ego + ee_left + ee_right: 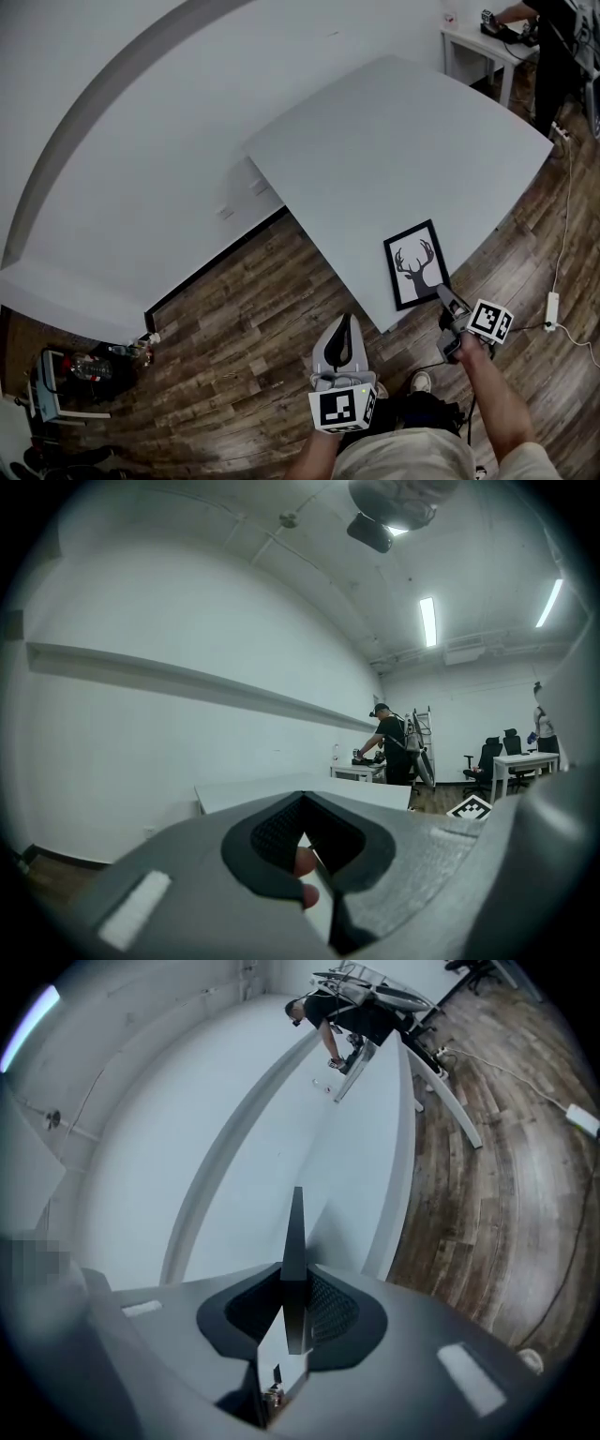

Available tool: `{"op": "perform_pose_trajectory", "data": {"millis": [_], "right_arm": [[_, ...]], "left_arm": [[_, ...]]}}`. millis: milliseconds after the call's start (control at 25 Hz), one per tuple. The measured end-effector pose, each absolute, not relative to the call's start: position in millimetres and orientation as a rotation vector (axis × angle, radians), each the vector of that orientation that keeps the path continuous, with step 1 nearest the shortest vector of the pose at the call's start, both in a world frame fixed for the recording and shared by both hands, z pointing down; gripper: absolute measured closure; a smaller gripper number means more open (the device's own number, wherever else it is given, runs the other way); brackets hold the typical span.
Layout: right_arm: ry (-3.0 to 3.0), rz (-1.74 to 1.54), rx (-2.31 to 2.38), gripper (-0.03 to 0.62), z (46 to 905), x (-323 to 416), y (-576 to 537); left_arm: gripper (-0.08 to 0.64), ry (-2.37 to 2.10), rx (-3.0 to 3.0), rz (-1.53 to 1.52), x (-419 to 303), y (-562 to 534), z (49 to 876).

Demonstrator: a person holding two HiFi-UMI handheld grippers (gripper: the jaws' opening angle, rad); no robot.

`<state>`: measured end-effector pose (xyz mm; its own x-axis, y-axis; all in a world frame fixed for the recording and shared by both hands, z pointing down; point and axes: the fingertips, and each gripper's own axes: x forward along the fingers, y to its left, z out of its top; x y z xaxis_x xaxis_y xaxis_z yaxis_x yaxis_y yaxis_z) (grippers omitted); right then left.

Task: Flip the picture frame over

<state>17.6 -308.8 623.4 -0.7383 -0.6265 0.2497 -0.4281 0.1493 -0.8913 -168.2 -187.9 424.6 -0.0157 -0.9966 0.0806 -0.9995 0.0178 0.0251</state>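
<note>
A black picture frame (417, 264) with a deer print lies face up at the near corner of the grey table (403, 141). My right gripper (442, 292) is shut on the frame's near right corner. In the right gripper view the frame (294, 1241) shows edge-on, clamped between the jaws of the right gripper (291, 1309). My left gripper (347, 323) hangs over the wooden floor just off the table's near edge, left of the frame, jaws together and holding nothing. In its own view the left gripper (314, 855) points level across the table top (309, 789).
A small white table (473, 42) stands at the far right with a person (553, 37) beside it. A power strip (551, 309) and cable lie on the floor to the right. Clutter (66, 375) sits at the lower left. Office chairs (487, 757) stand further back.
</note>
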Motion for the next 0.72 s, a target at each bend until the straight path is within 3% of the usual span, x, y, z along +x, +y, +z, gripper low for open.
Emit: {"op": "perform_pose_trajectory", "data": {"millis": [320,720], "right_arm": [[1.954,-1.882,-1.012,0.494,663,22,-305],[1.771,-1.963,-0.965,0.491,695,20,-301]], "left_arm": [[0.560,-2.183,2.136,0.083,-168,-193,425],[0.560,-2.175,2.136,0.101,-164,-195,431]]}}
